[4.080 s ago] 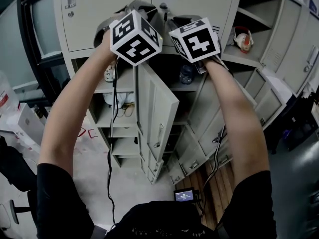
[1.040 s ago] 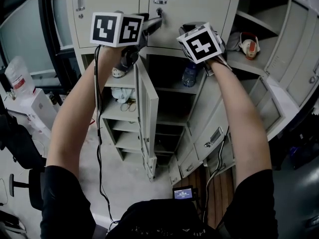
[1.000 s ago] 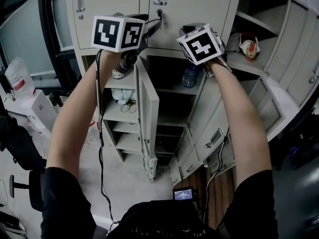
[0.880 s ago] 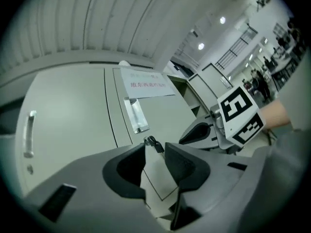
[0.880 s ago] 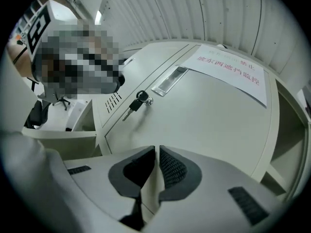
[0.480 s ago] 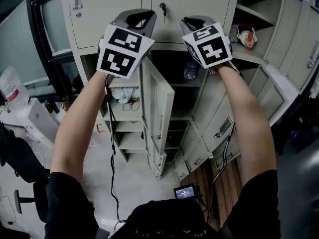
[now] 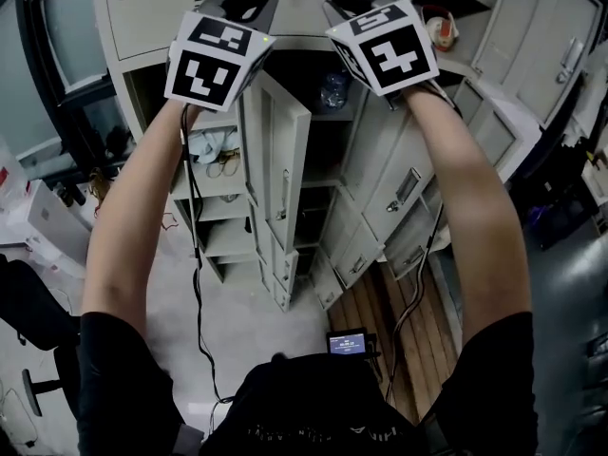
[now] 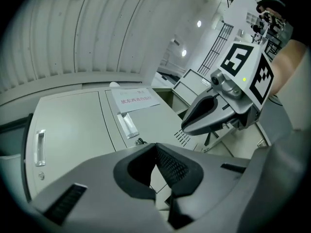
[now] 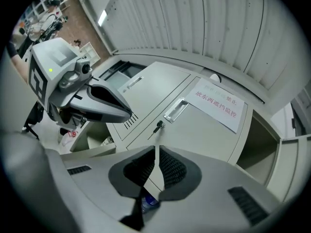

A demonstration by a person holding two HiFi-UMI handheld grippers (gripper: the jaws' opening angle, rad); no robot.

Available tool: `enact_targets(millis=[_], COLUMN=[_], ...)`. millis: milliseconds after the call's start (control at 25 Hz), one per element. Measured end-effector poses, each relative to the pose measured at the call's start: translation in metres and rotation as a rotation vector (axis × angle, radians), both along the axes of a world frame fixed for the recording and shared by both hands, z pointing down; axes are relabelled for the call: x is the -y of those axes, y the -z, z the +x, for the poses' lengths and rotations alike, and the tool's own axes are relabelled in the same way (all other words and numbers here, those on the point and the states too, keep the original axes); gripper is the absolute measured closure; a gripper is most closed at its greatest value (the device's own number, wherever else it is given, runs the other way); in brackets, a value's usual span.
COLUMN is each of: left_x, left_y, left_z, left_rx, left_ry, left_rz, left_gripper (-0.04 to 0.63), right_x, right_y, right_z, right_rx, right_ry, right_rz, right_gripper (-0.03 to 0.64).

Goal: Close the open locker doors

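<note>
Change, position: a second ago the left claw (image 7: 244,3) was up at the key on the closed upper doors (image 7: 152,8). It now hangs apart from them, level with the right claw (image 7: 347,6).
Change, jaws: the left claw has gone from spread to pressed together.
Unchanged: the middle door (image 7: 285,160) still juts out toward the person, edge-on between the two arms.
Other open doors: the right-hand doors (image 7: 399,188) also hang open, lower and to the right.
Meaning for the task: no door appears to have been closed yet. The claws look to be lining up for a push, and the middle door is the nearest candidate.
Left claw: pressed together, nothing pinched, touching nothing, aimed at the upper doors.
Right claw: pressed together, nothing pinched, clear of the locker front.
Behind the right claw: a bottle (image 7: 332,88) stands in the open compartment, well beyond the tips.
Risk: a push from closed tips may slip off the smooth door face.
</note>
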State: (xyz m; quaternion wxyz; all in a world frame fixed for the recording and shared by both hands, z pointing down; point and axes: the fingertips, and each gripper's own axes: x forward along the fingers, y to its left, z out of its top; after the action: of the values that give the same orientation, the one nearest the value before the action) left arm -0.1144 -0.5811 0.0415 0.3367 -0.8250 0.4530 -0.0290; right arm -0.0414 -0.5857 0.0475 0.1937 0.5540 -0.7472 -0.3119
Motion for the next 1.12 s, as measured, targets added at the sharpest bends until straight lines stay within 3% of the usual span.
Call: enact_targets(millis=[320,640,760,920,1120], left_x=[-0.048,-0.156,-0.195,-0.237,-0.279], left_y=[-0.002,-0.014,-0.032,-0.049,-0.037], left_z=[0.021,0.078,0.093,0.096,0.074], left_rx=[0.058,0.052,0.072,0.105,0.046], left_ry=[0.085,0.094,0.115,0.130,0.108], left_rz=[-0.022,0.021,0.037,0.027,0.082], left_gripper=[0.575,0.575,0.575,0.575,0.575], right_x=[-0.067,-0.171,-0.206,-0.240,-0.287], right_y=[0.004,-0.014,-0.027,-0.042,-0.030], right_z=[0.035,0.085,0.097,0.096,0.077], right_rx=[0.083,0.079,0.129,0.164,0.128], right_ry=[0.050,0.109,0.139,0.157,0.132], right_rz=[0.004,0.070,0.101,0.104,0.192], right_gripper=[0.565,0.565,0.565,0.565,0.565])
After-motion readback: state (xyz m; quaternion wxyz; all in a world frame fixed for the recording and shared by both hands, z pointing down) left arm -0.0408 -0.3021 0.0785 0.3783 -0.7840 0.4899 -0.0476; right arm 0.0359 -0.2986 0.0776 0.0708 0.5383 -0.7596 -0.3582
